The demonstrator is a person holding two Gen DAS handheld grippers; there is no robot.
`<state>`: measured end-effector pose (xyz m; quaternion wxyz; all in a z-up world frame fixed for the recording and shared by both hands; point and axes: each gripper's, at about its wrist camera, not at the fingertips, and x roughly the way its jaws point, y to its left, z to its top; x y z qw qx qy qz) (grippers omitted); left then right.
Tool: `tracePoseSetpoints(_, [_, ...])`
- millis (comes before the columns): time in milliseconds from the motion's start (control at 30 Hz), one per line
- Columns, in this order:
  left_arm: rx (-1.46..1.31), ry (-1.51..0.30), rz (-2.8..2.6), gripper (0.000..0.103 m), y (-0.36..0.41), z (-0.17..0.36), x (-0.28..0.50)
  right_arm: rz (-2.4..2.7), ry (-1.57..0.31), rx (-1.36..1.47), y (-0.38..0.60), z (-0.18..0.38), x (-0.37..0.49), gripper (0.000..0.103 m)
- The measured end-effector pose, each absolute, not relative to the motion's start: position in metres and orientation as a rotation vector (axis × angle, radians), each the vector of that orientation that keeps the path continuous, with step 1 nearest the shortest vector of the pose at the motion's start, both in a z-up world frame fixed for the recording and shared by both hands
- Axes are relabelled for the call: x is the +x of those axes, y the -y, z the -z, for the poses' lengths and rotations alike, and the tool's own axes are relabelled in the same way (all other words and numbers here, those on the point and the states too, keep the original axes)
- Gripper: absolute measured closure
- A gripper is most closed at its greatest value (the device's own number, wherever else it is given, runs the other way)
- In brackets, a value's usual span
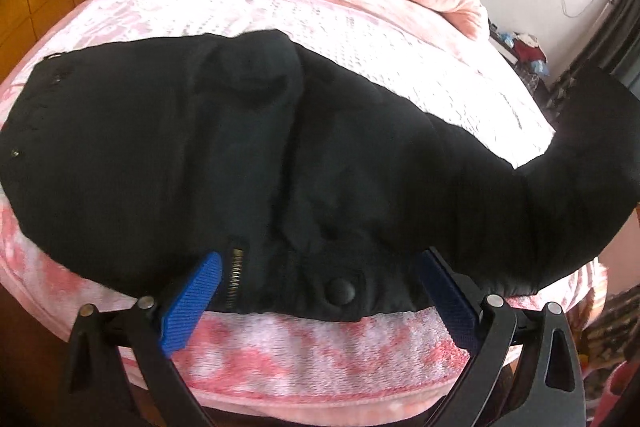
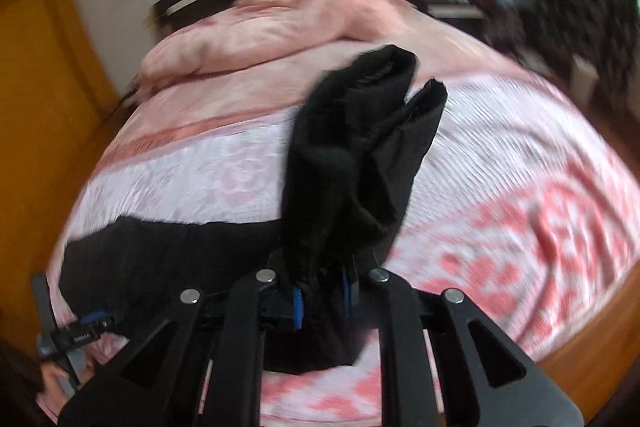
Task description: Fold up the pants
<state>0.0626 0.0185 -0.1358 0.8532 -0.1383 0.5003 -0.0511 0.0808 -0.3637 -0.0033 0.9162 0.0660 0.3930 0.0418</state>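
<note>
Your black pants [image 1: 248, 155] lie across the near edge of the bed [image 1: 312, 355], on its pink-and-white blanket, waistband toward you with the snap button [image 1: 340, 291] and brass zipper [image 1: 235, 277] showing. Your left claw [image 1: 320, 303] stands wide apart, its blue pads either side of the fly area, pressing nothing; I judge it released. Your right claw [image 2: 320, 297] is clenched on the bunched leg ends [image 2: 360, 155], which stand raised above the blanket, both cuff openings visible at the top, while the rest of the garment trails down to the bed at the left. The right wrist view is blurred, so finer detail of the grip is uncertain.

Step in hand, by my reading: the lengthwise fold, carrying the cuffs over toward the waistband. The next move calls for you to pin the waistband with the left claw so the pants cannot slide, then lay the cuffs level with it, edges matched
</note>
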Motion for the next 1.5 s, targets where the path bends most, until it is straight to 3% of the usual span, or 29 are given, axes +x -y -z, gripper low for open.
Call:
tracePoseSetpoints(233, [-0.316, -1.014, 0.067, 0.004, -0.051, 0.125, 0.051, -0.271, -0.862, 0.008, 0.252, 0.020, 0.092, 0.090])
tracePoseSetpoints(600, [-0.368, -1.024, 0.031, 0.004, -0.074, 0.131, 0.048, -0.378, -1.045, -0.151, 0.145, 0.108, 0.091, 0.089])
tracePoseSetpoints(767, [-0.386, -1.037, 0.052, 0.004, -0.071, 0.135, 0.051, -0.447, -1.076, -0.097, 0.143, 0.120, 0.090, 0.065])
tracePoseSetpoints(900, [-0.328, -1.054, 0.062, 0.004, -0.063, 0.133, 0.056, -0.541, -1.121, 0.068, 0.150, 0.110, 0.082, 0.039])
tracePoseSetpoints(1267, [-0.256, -1.068, -0.005, 0.004, -0.076, 0.136, 0.060, -0.449, -1.106, -0.086, 0.125, 0.100, 0.070, 0.040])
tracePoseSetpoints(1400, [-0.241, -1.071, -0.014, 0.004, -0.080, 0.140, 0.058, -0.380, -1.114, -0.151, 0.117, 0.116, 0.079, 0.047])
tracePoseSetpoints(1467, [-0.244, -1.073, -0.012, 0.004, -0.082, 0.142, 0.058, -0.388, -1.133, -0.139, 0.118, 0.125, 0.083, 0.059])
tracePoseSetpoints(1500, [-0.246, -1.073, -0.011, 0.004, -0.083, 0.142, 0.058, -0.402, -1.143, -0.135, 0.117, 0.129, 0.084, 0.078])
